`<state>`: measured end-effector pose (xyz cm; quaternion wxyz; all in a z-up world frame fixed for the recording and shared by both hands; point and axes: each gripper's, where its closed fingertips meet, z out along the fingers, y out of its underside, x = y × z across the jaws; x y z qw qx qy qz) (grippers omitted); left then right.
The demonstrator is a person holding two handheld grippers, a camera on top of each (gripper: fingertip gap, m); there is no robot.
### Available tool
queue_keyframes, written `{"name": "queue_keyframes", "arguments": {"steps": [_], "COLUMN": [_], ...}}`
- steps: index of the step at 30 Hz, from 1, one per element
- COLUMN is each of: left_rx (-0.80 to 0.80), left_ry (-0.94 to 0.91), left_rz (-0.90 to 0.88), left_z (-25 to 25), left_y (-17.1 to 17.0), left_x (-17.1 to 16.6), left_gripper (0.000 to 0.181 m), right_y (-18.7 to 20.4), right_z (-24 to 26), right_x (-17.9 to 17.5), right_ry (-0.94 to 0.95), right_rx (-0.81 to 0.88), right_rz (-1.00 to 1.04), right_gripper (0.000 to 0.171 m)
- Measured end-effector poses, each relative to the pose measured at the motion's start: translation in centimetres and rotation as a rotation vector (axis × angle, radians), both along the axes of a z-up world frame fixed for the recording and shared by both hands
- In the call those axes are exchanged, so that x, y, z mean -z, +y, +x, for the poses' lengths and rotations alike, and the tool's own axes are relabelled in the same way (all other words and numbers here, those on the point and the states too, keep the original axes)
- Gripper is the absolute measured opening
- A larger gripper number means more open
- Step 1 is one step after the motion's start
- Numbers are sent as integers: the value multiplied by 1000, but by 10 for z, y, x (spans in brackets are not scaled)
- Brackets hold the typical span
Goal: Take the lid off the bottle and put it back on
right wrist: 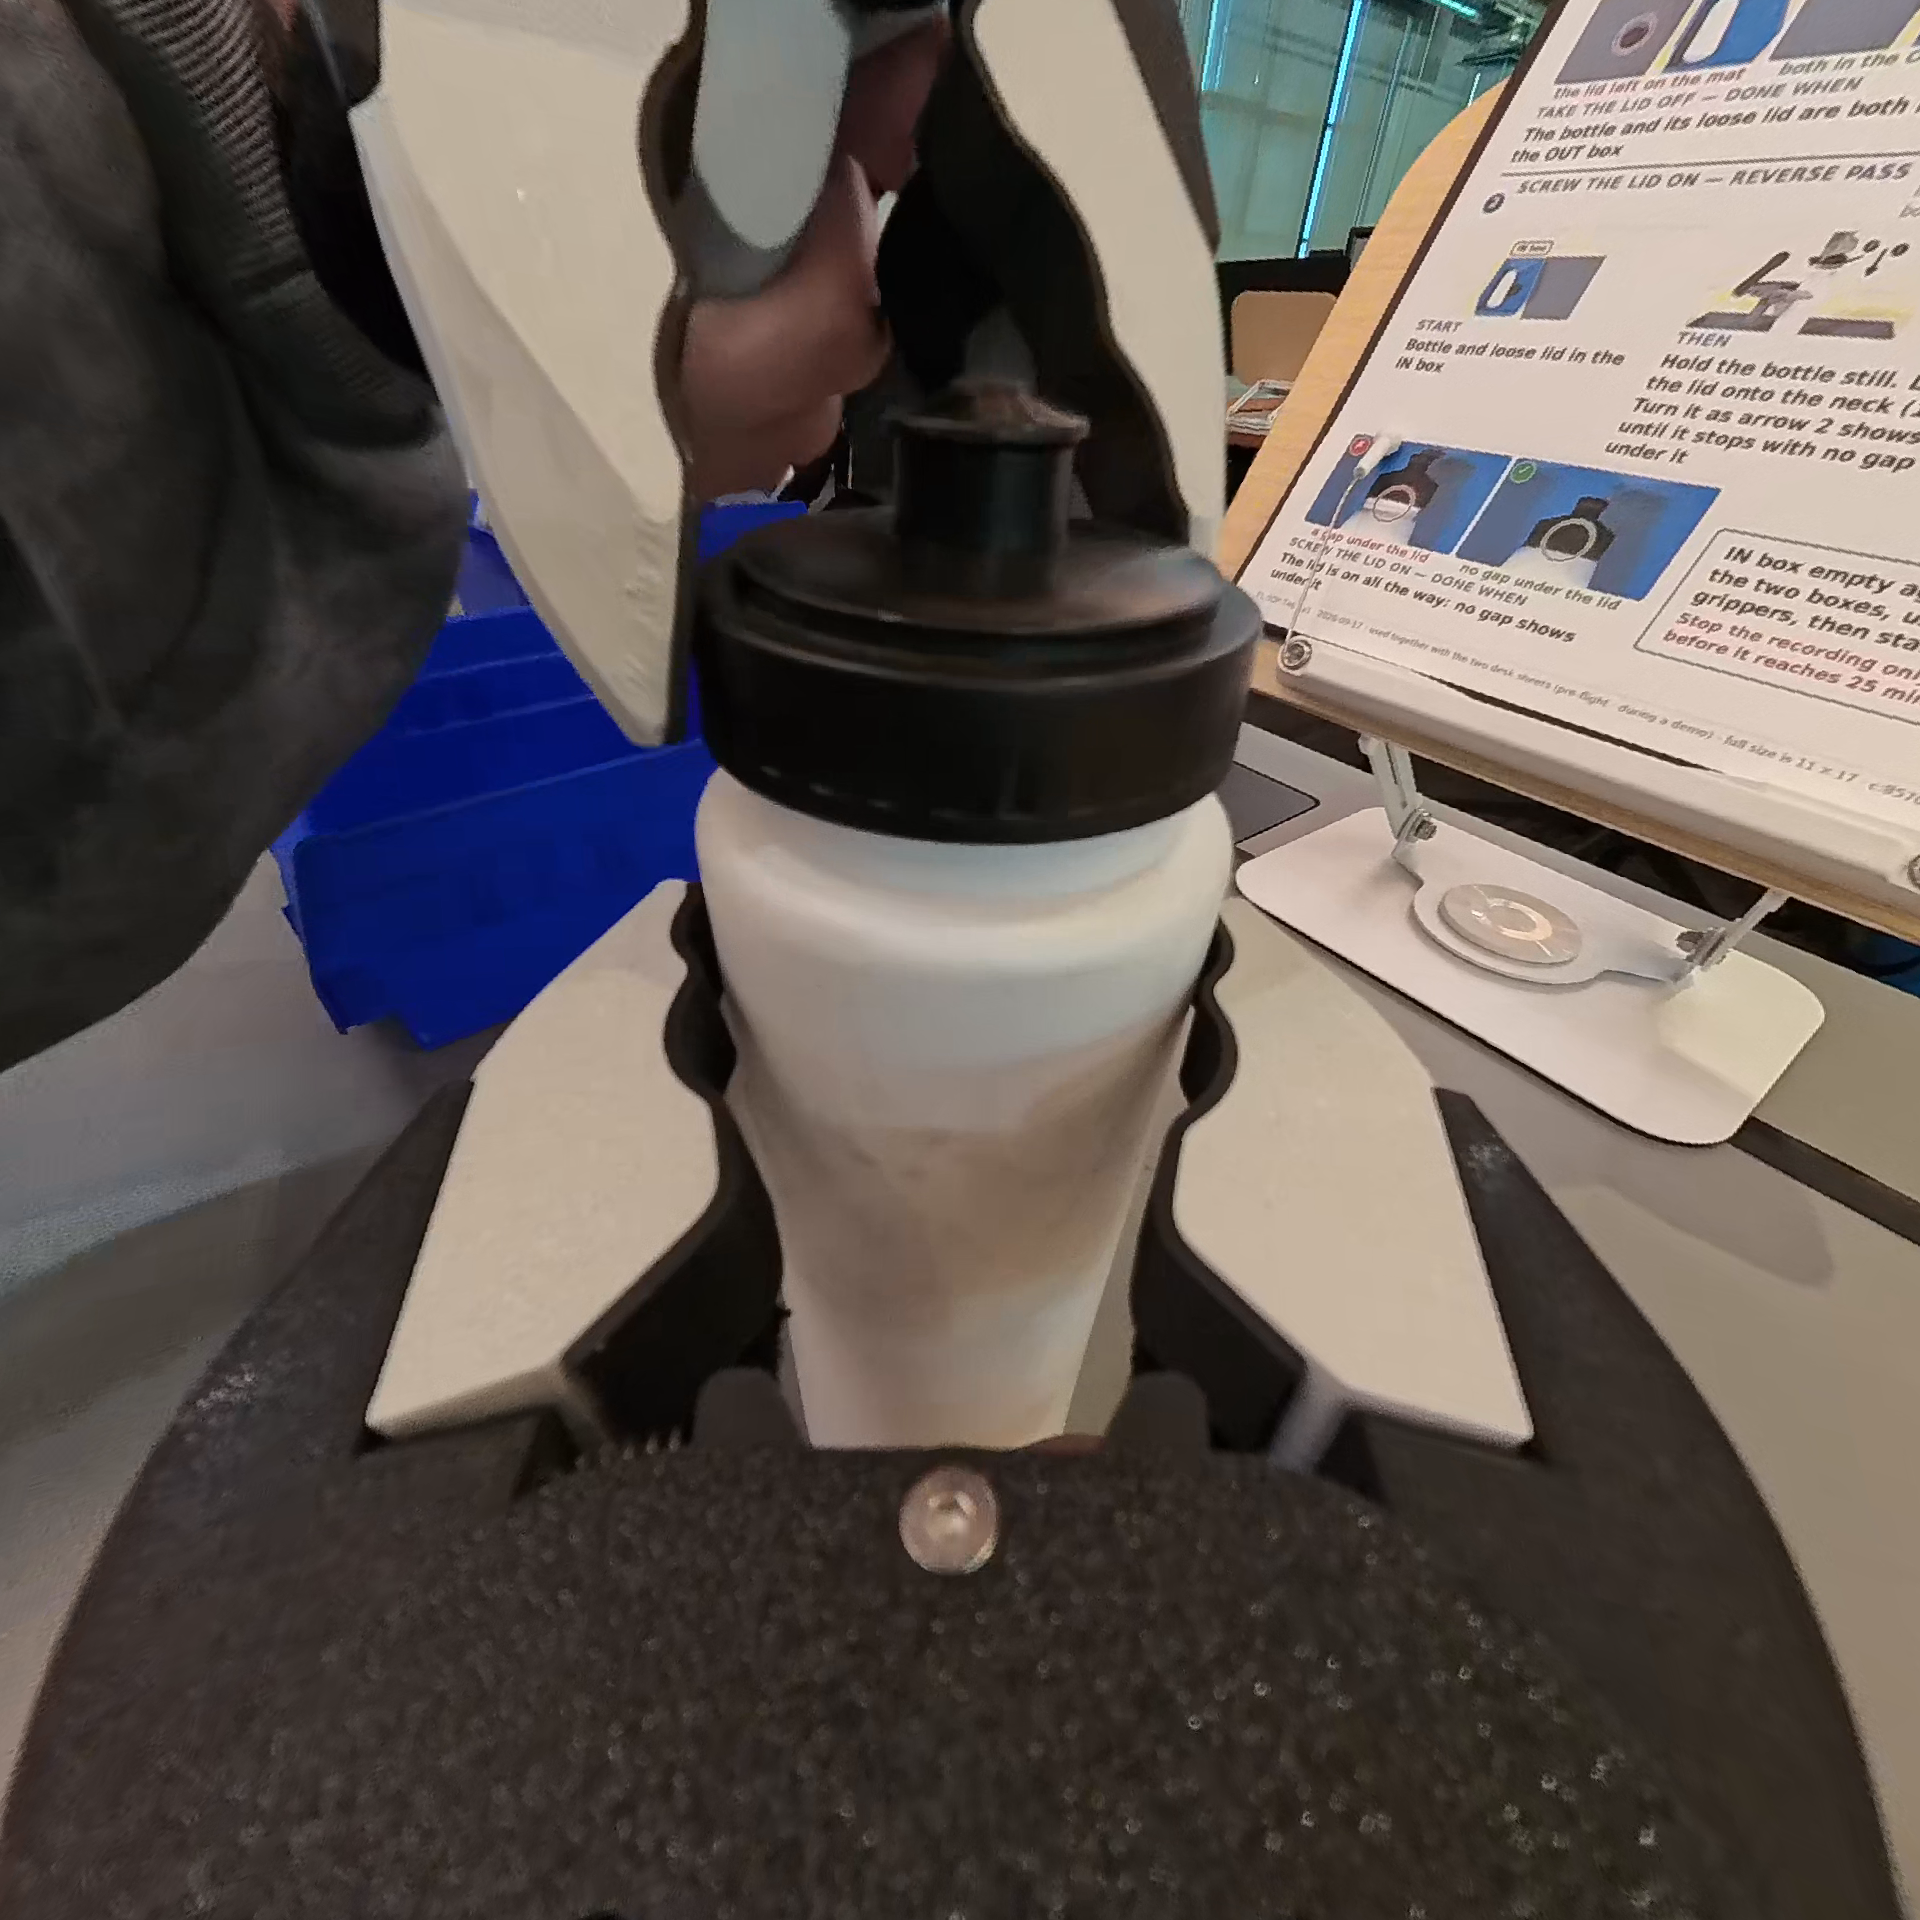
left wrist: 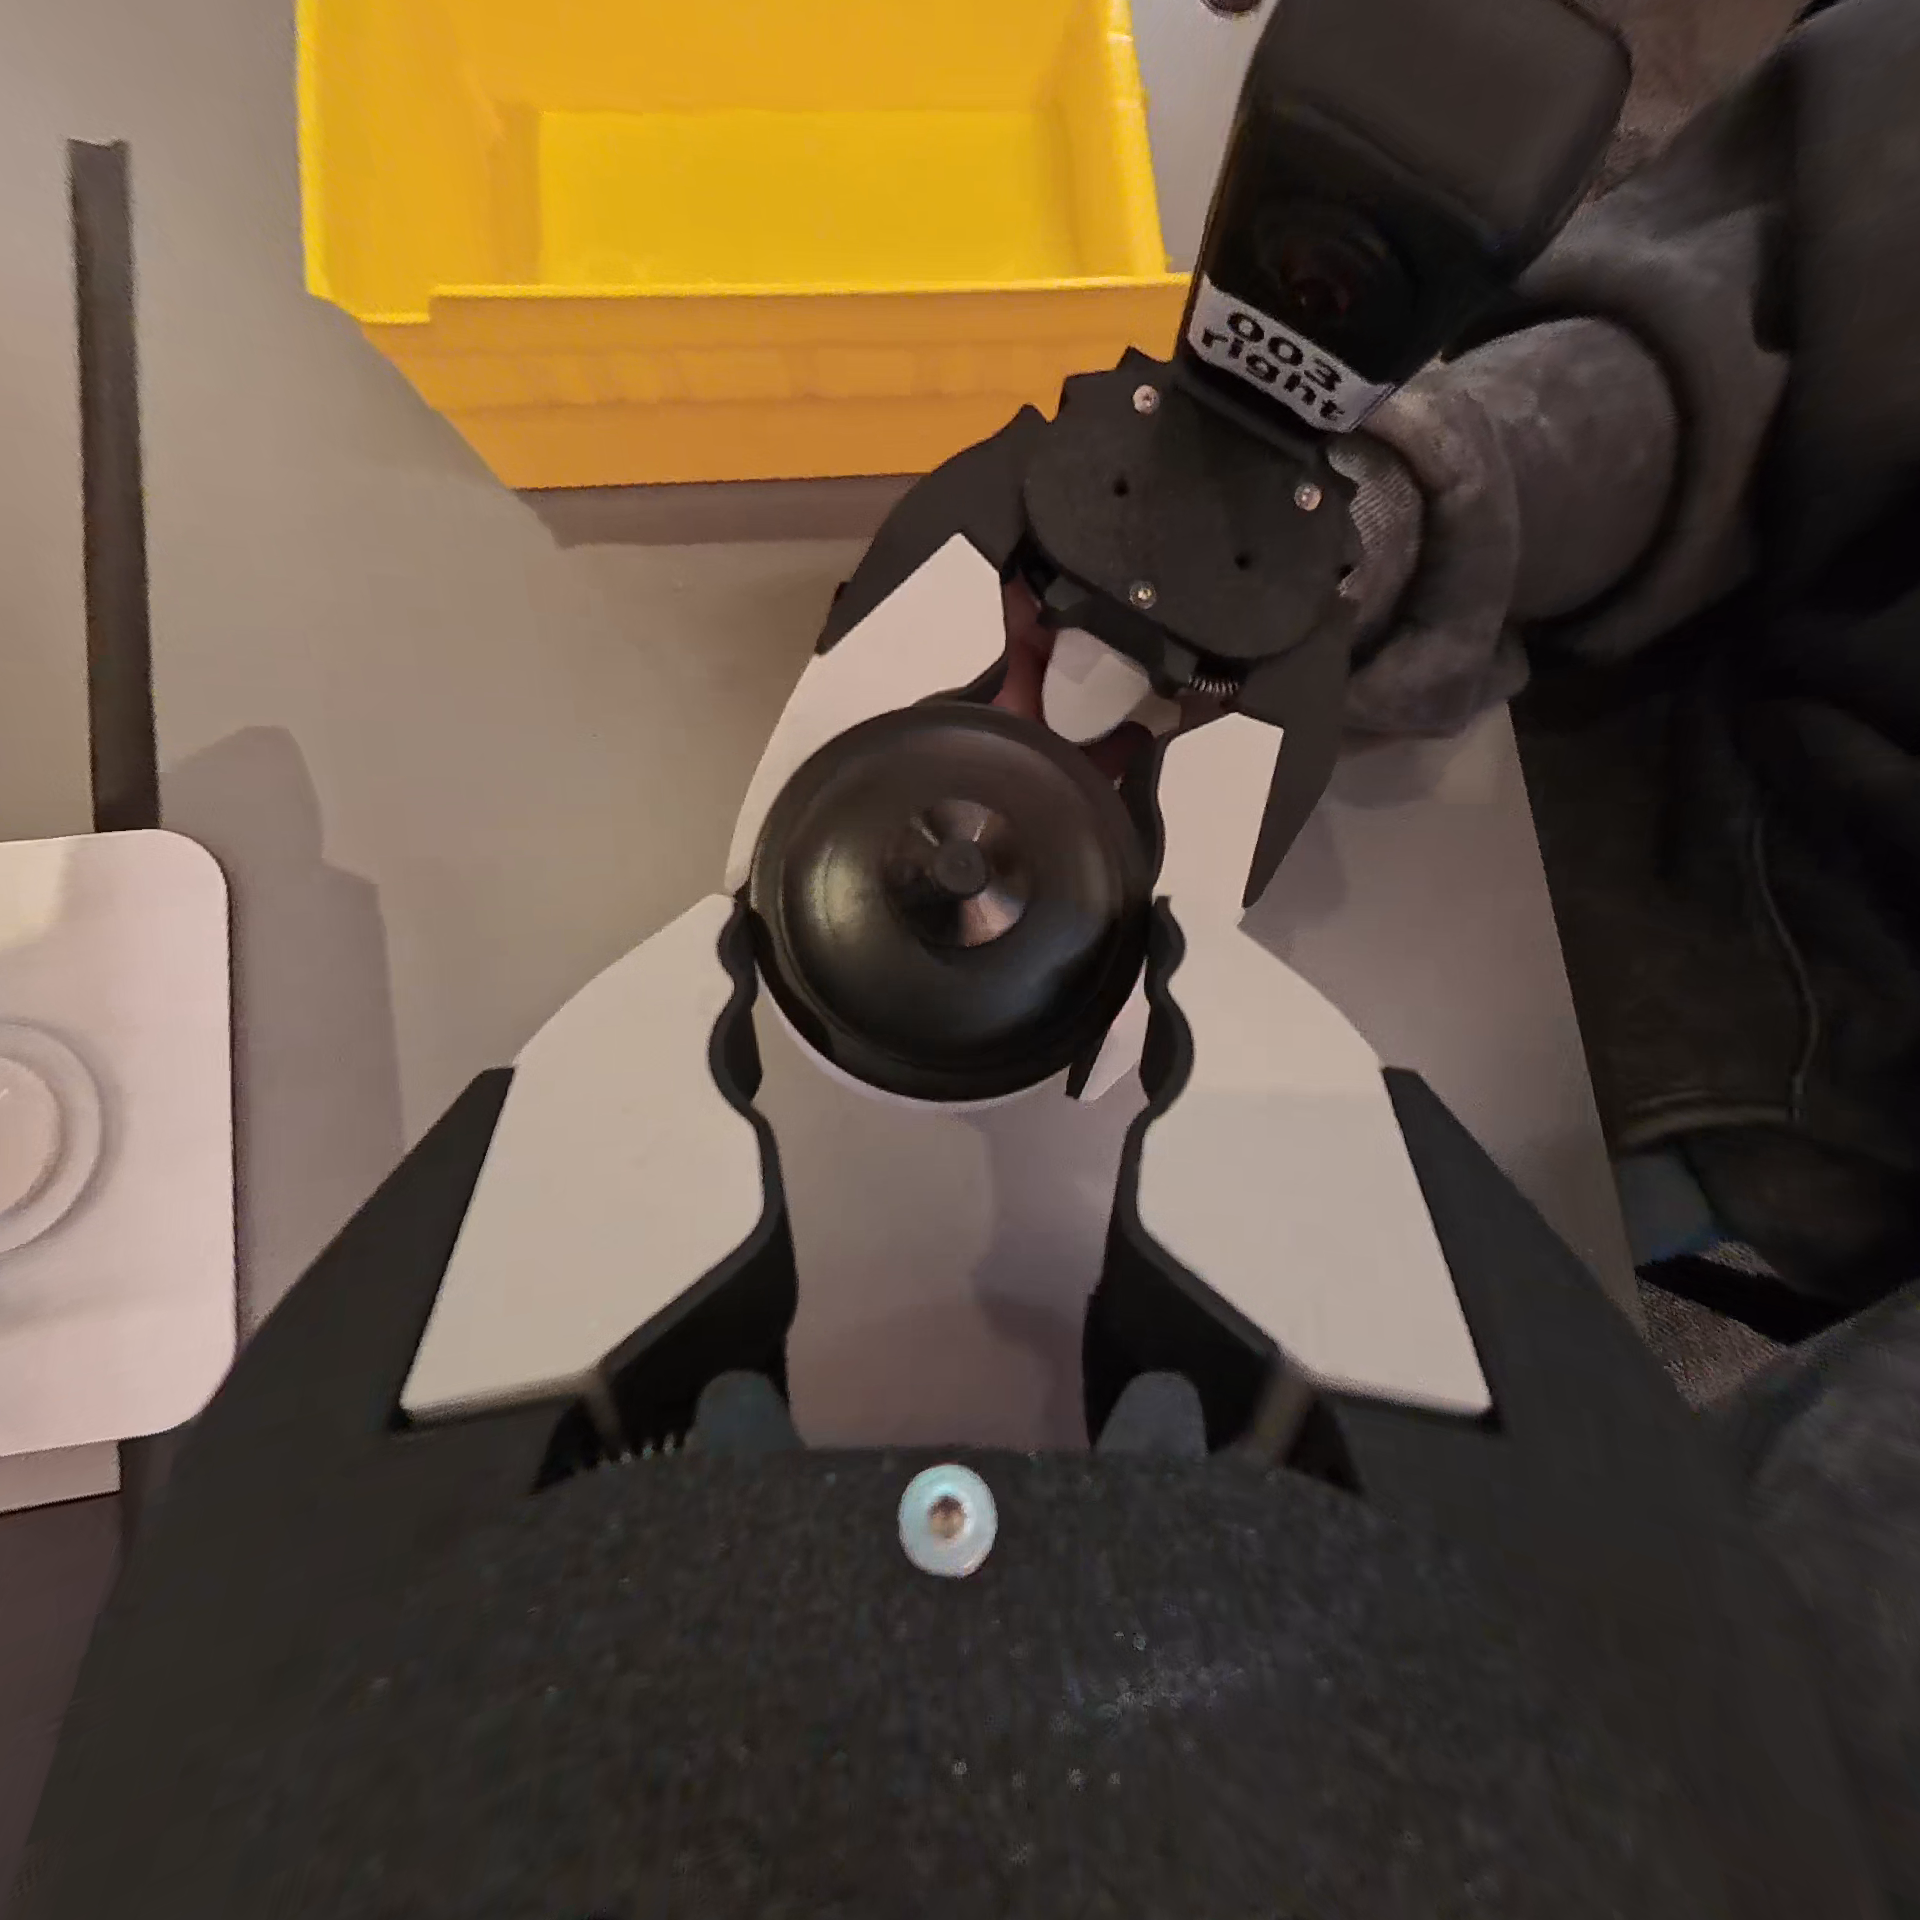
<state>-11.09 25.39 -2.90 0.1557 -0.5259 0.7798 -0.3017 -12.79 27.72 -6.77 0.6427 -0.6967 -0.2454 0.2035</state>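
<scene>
A white bottle (right wrist: 956, 1091) stands upright on the grey table with its black lid (right wrist: 977, 707) on its neck. My right gripper (right wrist: 951, 997) is shut on the bottle's body from the side. One of its white fingers (left wrist: 831, 717) shows beside the bottle in the left wrist view. My left gripper (left wrist: 948, 925) comes down from above, and its fingertips press on both sides of the lid (left wrist: 951, 894). Only a sliver of the bottle (left wrist: 935, 1103) shows under the lid there. One of the left gripper's fingers (right wrist: 540, 416) shows above the lid in the right wrist view.
A yellow bin (left wrist: 790, 312) sits just behind the bottle. A blue bin (right wrist: 488, 831) stands to the left in the right wrist view. A tilted instruction board (right wrist: 1662, 416) on a white stand (right wrist: 1558, 997) is at the right. A gloved hand (left wrist: 1538, 499) holds the right gripper.
</scene>
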Motion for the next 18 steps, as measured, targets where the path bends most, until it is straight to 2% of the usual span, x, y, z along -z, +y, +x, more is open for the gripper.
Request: {"name": "queue_keyframes", "arguments": {"steps": [3, 5, 9, 13, 18], "left_rx": [-39, -123, -471, -871, -1059], "left_ry": [-26, -121, -445, -506, -606], "left_rz": [-28, -78, -183, 26, 82], "left_z": [3, 6, 14, 0, 6], "left_y": [-1, -4, -5, 12, 6], "left_x": [-2, -10, -32, -5, -4], "left_gripper": [71, 80, 103, 106, 93], "right_y": [0, 0, 0, 0, 1], "right_z": [1, 0, 0, 1, 1], "right_x": [0, 0, 0, 0, 0], "right_ry": [4, 3, -5, -4, -4], "right_rx": [-3, -3, 8, 14, 17], "right_rz": [0, 1, -2, -2, 0], "right_gripper": [87, 87, 87, 87, 86]}}
